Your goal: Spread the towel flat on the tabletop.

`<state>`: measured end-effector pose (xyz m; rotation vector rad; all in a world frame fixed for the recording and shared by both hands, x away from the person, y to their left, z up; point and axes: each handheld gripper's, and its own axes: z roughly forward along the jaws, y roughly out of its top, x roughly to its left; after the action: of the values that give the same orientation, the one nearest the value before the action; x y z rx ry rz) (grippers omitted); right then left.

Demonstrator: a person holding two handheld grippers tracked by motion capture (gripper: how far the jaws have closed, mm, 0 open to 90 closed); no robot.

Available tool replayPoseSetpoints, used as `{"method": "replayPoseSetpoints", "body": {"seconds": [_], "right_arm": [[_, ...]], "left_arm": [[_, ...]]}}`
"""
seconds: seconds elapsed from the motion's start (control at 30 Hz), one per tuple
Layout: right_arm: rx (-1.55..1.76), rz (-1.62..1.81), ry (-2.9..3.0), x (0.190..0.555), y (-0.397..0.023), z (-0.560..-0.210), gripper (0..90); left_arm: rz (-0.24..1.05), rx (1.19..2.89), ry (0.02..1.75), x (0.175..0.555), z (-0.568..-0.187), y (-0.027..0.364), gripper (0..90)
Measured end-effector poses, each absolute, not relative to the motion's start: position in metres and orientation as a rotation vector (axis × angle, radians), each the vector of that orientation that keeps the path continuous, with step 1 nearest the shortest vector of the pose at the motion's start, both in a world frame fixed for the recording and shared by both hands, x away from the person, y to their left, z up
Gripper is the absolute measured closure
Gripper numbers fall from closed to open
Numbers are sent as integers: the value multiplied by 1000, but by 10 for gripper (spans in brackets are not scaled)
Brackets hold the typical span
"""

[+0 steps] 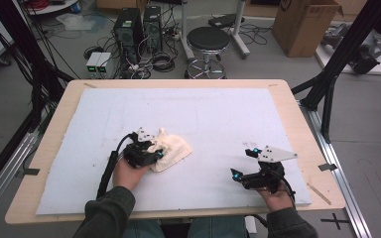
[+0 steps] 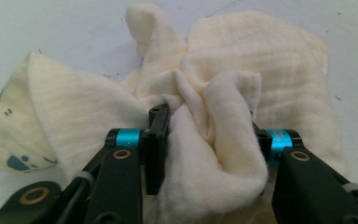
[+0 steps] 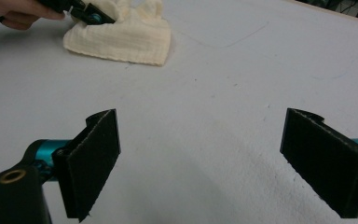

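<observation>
Where wooden table (image 1: 54, 148) bears white foam sheet (image 1: 218, 114): left jaws bunching cream cloth (image 2: 223, 93), right jaws wide

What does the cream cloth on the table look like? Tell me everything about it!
The cream cloth is soft, thin and crinkly, like woven gauze, with small teal printed marks on one corner. It lies crumpled in a loose heap on the white table cover, left of the middle. The left gripper has a thick bunched fold between its black jaws, and both pads press into the fabric, so folds stick up around them. The rest spreads flat beyond the jaws.
</observation>
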<state>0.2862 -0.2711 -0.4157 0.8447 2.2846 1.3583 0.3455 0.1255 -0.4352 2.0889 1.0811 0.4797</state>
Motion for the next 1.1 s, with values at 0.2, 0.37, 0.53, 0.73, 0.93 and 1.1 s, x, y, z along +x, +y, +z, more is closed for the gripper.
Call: {"method": "replayPoseSetpoints", "body": {"seconds": [0.2,0.37,0.53,0.73,0.93,1.1], "right_arm": [[848,1361,2283,286,-271,-415,113],[849,1366,2278,285,-273,-415,113],[852,1367,2274,285,-274,-415,113],[845,1370,2269,286,-273,-414,113],[844,1376,2260,286,-273,-413,113],[848,1383,2254,285,-275,-413,113]], "left_arm": [[481,2093,1064,346,-434,127,743],[478,2074,1051,345,-432,129,772],[481,2032,1029,342,-425,130,776],[473,2017,988,340,-417,125,777],[471,2013,910,337,-401,110,777],[459,2000,850,334,-392,98,777]]}}
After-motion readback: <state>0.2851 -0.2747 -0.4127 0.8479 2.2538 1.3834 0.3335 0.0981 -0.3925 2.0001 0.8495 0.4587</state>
